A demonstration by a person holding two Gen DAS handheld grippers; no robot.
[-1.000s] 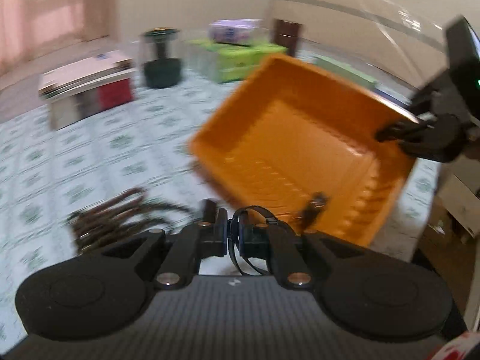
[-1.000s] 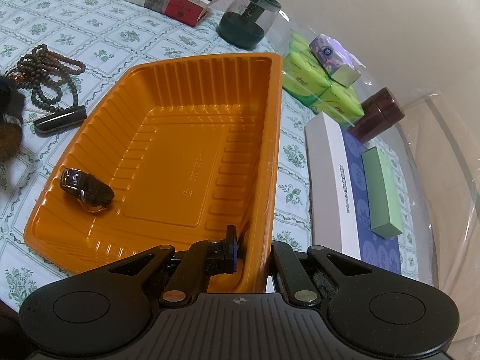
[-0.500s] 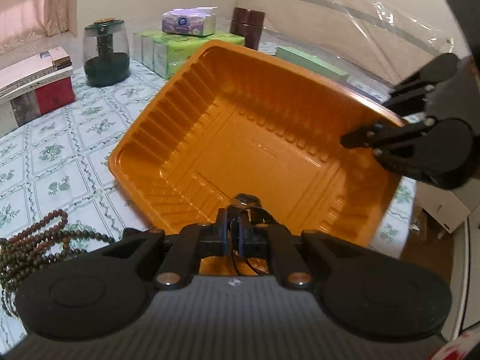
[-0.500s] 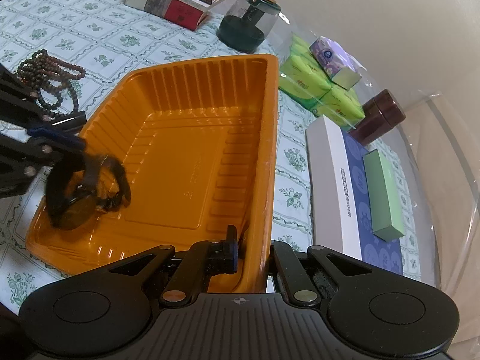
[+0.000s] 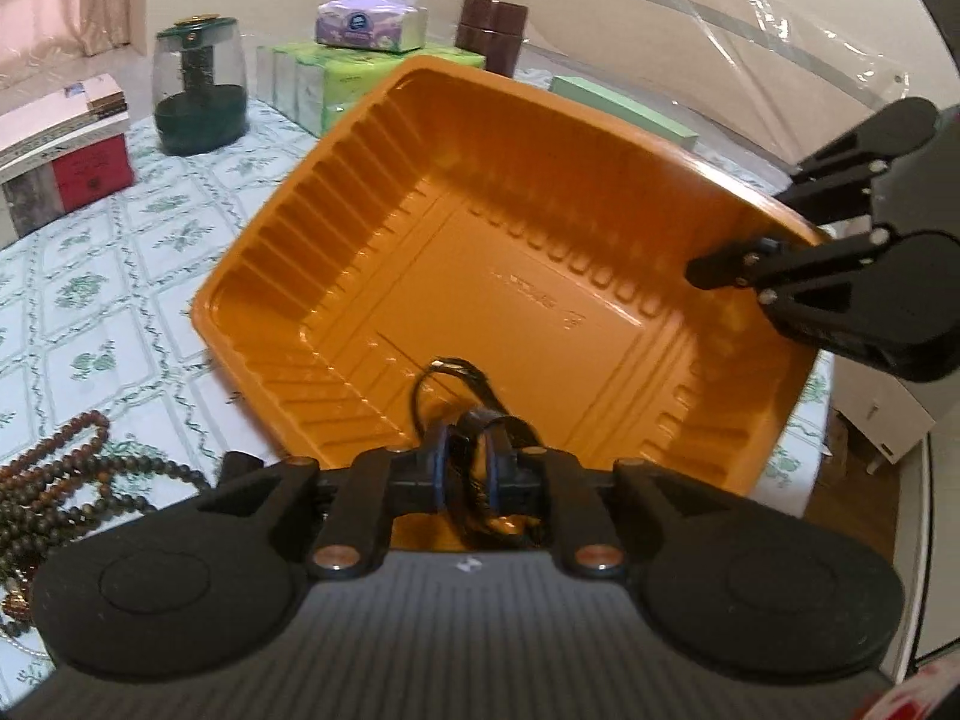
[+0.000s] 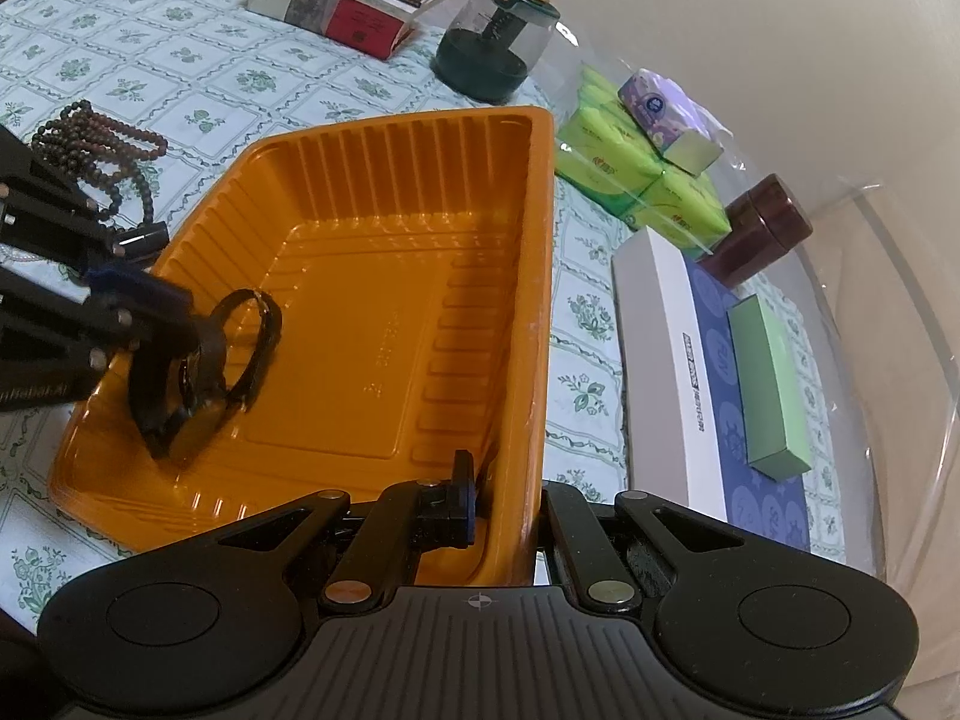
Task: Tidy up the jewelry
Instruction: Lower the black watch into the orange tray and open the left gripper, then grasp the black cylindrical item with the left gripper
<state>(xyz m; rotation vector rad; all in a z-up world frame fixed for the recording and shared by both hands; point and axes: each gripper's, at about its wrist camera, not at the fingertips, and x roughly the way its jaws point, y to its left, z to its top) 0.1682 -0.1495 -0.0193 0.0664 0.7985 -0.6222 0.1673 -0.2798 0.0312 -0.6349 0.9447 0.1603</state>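
On the desk [image 6: 180,60] our right gripper [image 6: 504,510] is clamped on the near wall of the orange tray [image 6: 372,300]. Our left gripper [image 5: 467,468] hangs over the tray's corner, its jaws opening around the black watch [image 6: 204,360]. The brown beads [image 6: 96,138] lie just beside the tray.

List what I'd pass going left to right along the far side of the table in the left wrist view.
Stacked books → glass-domed green jar → green tissue packs with the purple pack on top → brown canister → pale green box.
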